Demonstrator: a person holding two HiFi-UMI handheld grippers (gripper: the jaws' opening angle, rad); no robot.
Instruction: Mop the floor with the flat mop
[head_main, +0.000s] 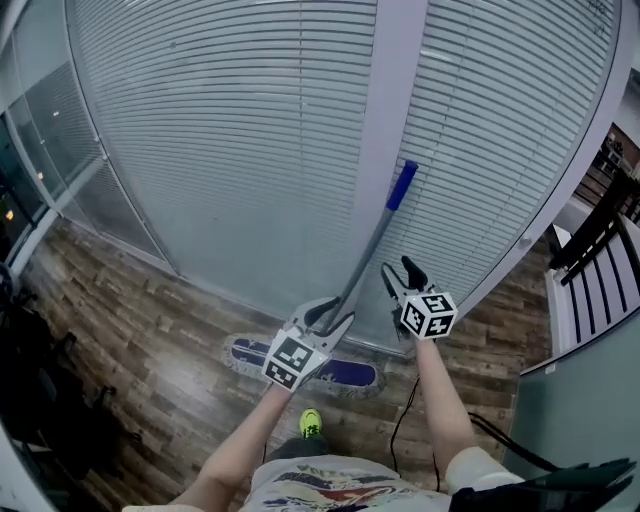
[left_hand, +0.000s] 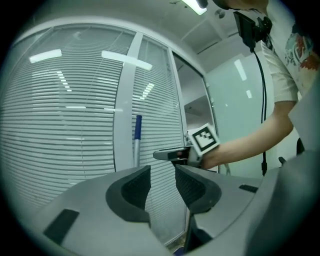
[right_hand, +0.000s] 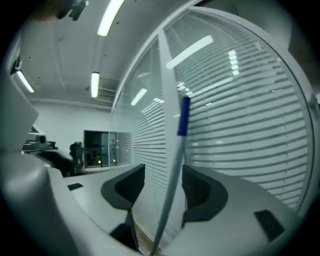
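Holding left gripper (head_main: 328, 318) beside lower part of grey metal mop pole with blue grip (head_main: 372, 245), jaws a narrow gap apart, nothing between them in the left gripper view, pole showing just past the left jaw. Holding right gripper (head_main: 400, 272) just right of the pole, jaws wide, pole lined up in the gap but touching neither jaw. Resting blue flat mop head (head_main: 350, 374) on brown wood-plank floor (head_main: 150, 340), along foot of glass wall with white slatted blinds (head_main: 230, 140).
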